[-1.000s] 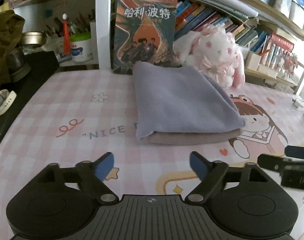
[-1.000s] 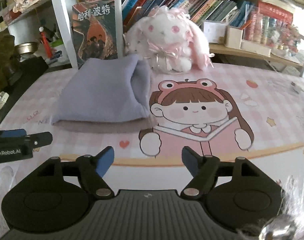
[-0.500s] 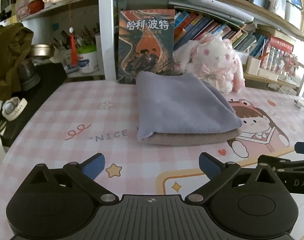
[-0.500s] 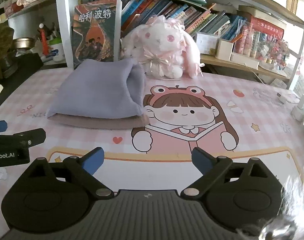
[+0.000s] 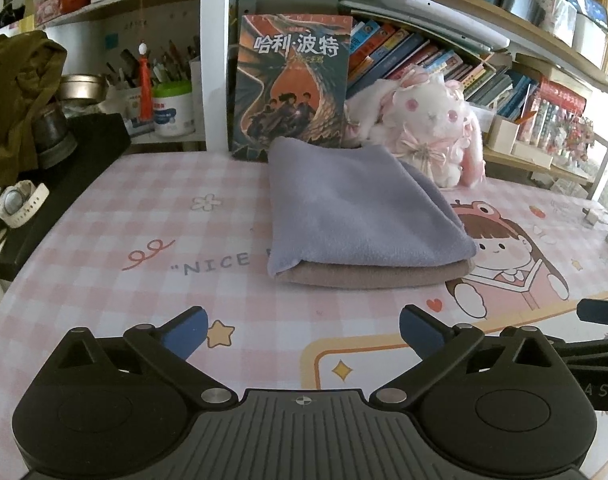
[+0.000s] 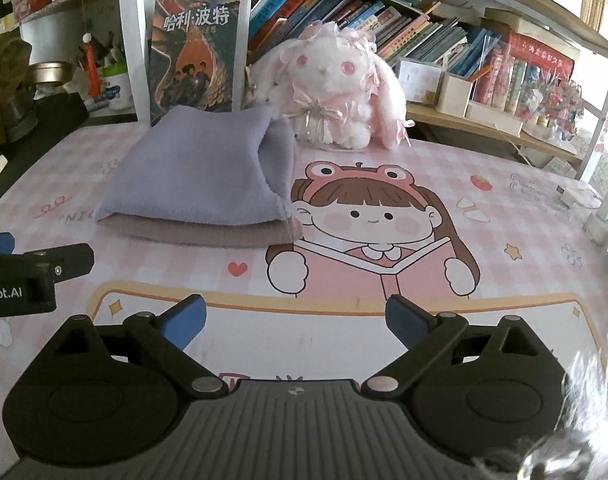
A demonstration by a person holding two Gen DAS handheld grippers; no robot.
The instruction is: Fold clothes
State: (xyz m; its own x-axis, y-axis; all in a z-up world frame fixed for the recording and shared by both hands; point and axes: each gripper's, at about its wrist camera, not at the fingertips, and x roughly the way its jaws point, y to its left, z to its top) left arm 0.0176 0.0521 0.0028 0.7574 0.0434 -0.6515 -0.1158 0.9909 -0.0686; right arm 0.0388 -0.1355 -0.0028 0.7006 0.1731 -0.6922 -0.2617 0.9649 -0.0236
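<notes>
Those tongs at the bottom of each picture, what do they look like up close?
Both match: the left tongs and right tongs have matte black linkage arms with silver pivot screws, blue fingertips, round black hubs and a ribbed grey base. White lettering marks the left tongs' side. No cables or sleeves show.

- daylight is coming in from the right, blowing out that edge
- fisheye is bending the shelves (image 6: 504, 4)
- a blurred smear is clouding the right view's lower corner

left wrist: low, facing shelves | right wrist: same | shared: folded cloth (image 5: 360, 208)
</notes>
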